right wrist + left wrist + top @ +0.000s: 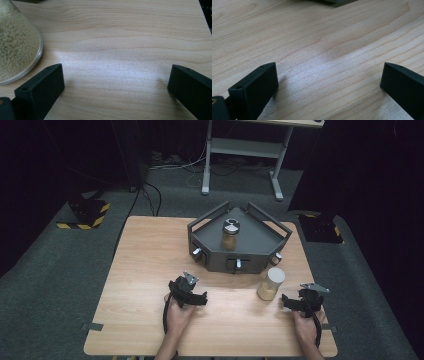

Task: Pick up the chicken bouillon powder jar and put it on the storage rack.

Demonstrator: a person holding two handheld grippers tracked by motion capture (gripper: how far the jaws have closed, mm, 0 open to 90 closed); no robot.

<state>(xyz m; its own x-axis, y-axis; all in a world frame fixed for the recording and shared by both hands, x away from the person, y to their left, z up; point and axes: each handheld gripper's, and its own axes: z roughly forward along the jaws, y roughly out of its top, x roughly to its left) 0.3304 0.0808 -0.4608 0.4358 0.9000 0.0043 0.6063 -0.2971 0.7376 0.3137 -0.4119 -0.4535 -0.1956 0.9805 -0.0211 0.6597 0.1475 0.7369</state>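
Jar of grain [270, 284] stands just left of your right gripper [299, 303], jaws spread for approach; left gripper [189, 296] likewise agape, idle.

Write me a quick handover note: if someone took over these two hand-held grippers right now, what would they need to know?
Left gripper: open, holding nothing, resting low over bare table.
Right gripper: open, holding nothing, just right of the white-lidded jar, not touching it.
Things: that jar of pale grains stands on the table in front of the dark grey tray. A second jar, with a metal lid and brownish contents, stands upright inside the tray.
Done: one jar sits in the tray.
Left: probably grasping the jar on the table; the right gripper is nearest.
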